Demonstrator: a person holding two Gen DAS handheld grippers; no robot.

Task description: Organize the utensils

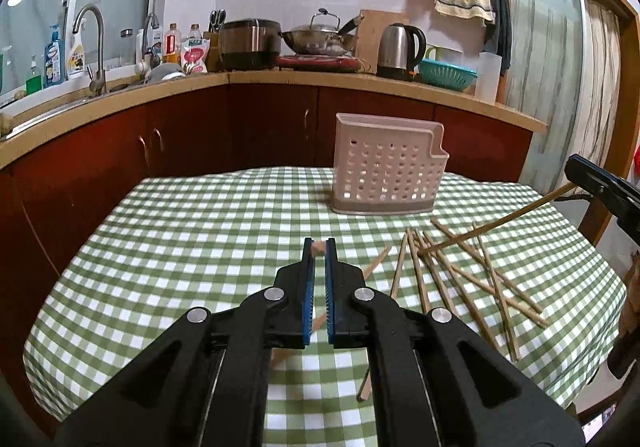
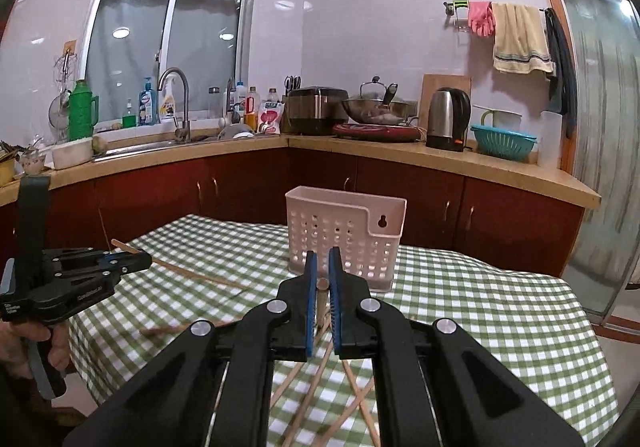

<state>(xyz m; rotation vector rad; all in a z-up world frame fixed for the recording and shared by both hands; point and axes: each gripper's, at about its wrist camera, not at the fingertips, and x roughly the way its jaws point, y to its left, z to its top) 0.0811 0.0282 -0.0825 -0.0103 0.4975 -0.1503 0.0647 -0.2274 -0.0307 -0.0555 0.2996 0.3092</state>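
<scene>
A pink perforated utensil holder stands upright at the far side of the green checked table; it also shows in the right wrist view. Several wooden chopsticks lie scattered on the cloth in front of it. My left gripper is shut on one chopstick, whose end shows between the tips. My right gripper is shut on another chopstick; in the left wrist view that chopstick slants down from the right gripper toward the pile.
The green checked tablecloth covers the table. Behind it runs a kitchen counter with red cabinets, a sink, bottles, pots, a kettle and a teal colander. A glass door stands at right.
</scene>
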